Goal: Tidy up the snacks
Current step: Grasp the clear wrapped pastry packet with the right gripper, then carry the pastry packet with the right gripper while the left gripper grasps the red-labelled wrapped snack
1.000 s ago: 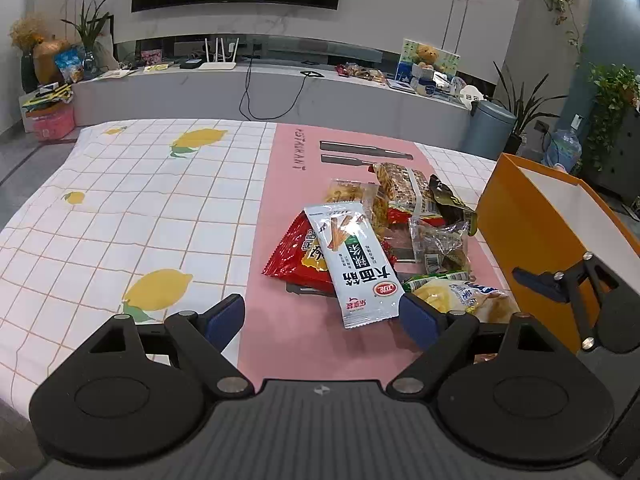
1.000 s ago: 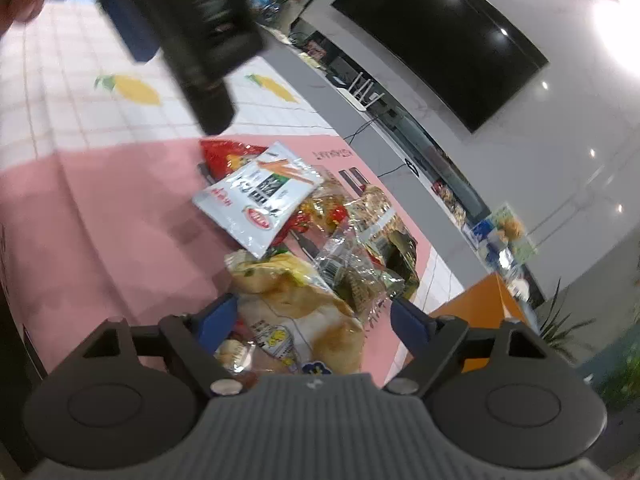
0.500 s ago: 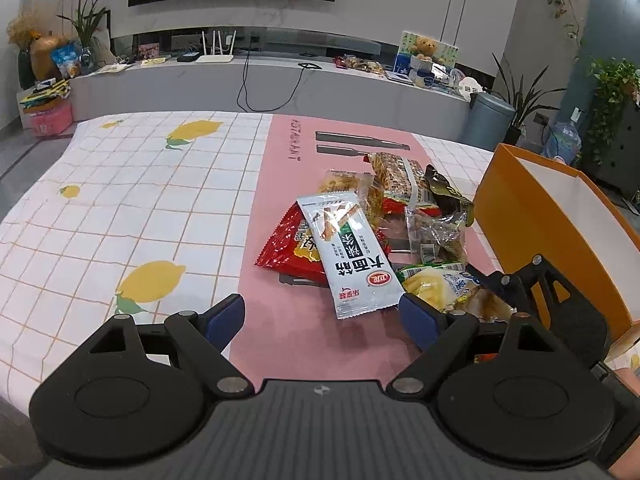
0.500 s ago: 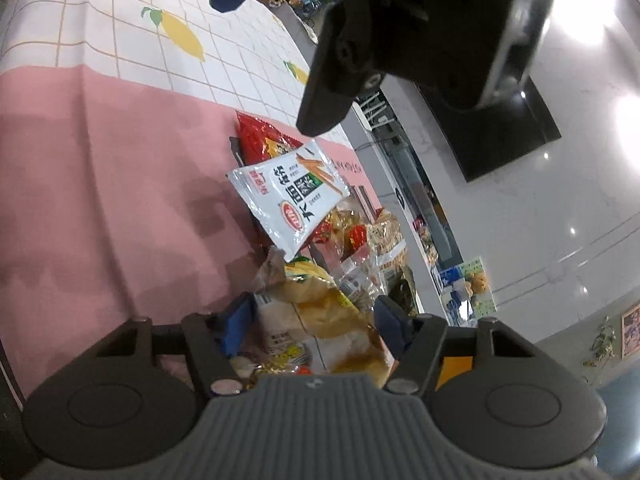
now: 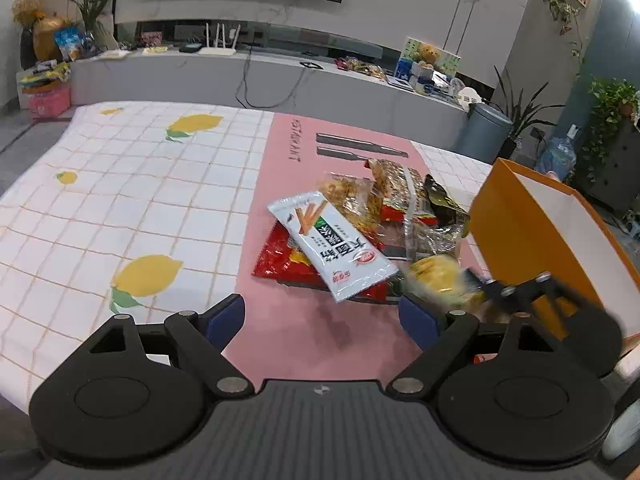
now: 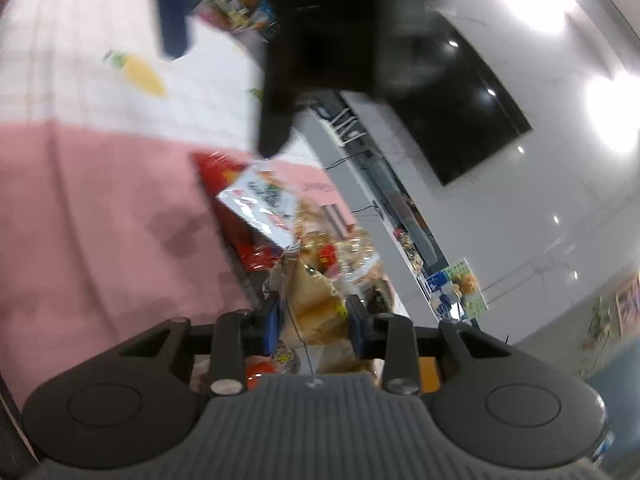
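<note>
Closing right claw (image 6: 314, 326) around yellow snack bag (image 6: 316, 304), orange box (image 5: 532, 248) only in left view

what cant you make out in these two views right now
- Yellow snack bag: print blurred in both views; the right gripper, jaws closing around it, covers its sides.
- Orange box: inside hidden by its near wall, left wrist view.
- Red packet: label covered by the white packet.
</note>
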Demonstrator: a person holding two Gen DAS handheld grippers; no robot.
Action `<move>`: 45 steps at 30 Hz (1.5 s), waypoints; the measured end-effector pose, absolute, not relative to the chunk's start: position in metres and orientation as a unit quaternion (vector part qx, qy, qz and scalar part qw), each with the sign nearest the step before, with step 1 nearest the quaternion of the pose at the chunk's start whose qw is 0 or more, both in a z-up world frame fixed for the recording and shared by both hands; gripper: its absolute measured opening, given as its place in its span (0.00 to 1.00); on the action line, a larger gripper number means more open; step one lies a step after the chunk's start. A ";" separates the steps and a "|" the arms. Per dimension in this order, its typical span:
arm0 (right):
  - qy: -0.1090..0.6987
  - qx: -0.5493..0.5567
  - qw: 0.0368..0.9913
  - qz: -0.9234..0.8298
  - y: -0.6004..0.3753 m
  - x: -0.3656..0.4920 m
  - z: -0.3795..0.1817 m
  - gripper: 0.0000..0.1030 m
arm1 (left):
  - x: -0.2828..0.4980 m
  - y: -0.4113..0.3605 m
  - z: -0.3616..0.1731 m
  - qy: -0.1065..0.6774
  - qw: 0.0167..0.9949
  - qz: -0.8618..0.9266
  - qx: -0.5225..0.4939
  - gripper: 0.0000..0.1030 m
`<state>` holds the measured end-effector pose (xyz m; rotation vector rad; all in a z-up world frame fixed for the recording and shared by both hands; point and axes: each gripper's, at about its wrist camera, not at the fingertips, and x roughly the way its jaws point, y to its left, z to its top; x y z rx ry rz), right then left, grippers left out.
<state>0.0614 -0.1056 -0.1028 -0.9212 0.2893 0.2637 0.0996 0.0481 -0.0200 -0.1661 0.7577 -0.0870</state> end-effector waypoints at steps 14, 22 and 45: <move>0.216 0.008 0.971 0.100 -0.223 0.084 -0.017 0.31 | 0.099 0.031 -0.023 0.380 0.922 -0.064 -0.042 0.99; 0.219 0.080 0.966 0.112 -0.236 0.081 -0.010 0.31 | 0.108 -0.020 -0.040 0.417 0.897 -0.144 -0.031 0.99; 0.195 0.075 0.969 0.129 -0.234 0.073 -0.002 0.31 | 0.129 -0.065 -0.083 0.452 0.884 -0.112 0.031 0.43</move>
